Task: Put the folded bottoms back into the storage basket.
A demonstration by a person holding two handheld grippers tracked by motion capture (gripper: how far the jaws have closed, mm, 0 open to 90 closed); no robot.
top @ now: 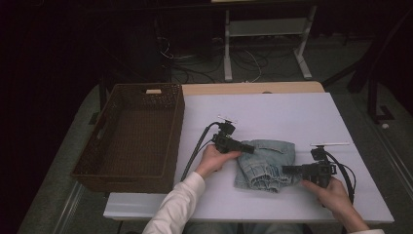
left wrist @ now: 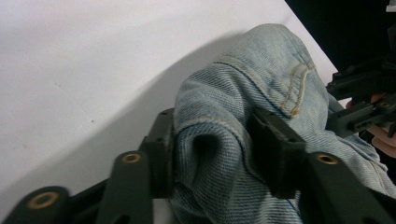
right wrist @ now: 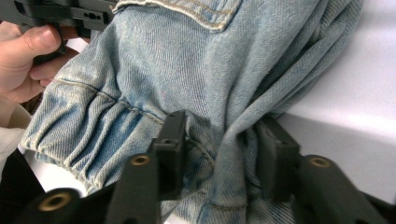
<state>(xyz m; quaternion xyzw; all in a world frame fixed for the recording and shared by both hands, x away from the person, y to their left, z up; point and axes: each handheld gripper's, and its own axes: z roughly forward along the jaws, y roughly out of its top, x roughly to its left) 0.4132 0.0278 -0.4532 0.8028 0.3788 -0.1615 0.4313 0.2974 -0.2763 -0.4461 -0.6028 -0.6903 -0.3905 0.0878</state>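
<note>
A folded pair of light blue jeans [top: 265, 163] lies on the white table [top: 272, 112], right of centre. My left gripper [top: 247, 147] holds its left edge, and in the left gripper view both jaws pinch a thick fold of the denim [left wrist: 219, 154]. At the garment's right edge my right gripper [top: 288, 170] grips too; the right gripper view shows its jaws clamped on bunched denim [right wrist: 219, 154] near an elastic cuff [right wrist: 79, 149]. The other gripper and a hand [right wrist: 28, 56] appear at that view's top left.
A large brown wicker basket [top: 131, 136] with nothing inside stands at the table's left side, close to the left hand. Bare white tabletop stretches behind and right of the jeans. Beyond the table are desk legs [top: 228, 48] and cables on a dark floor.
</note>
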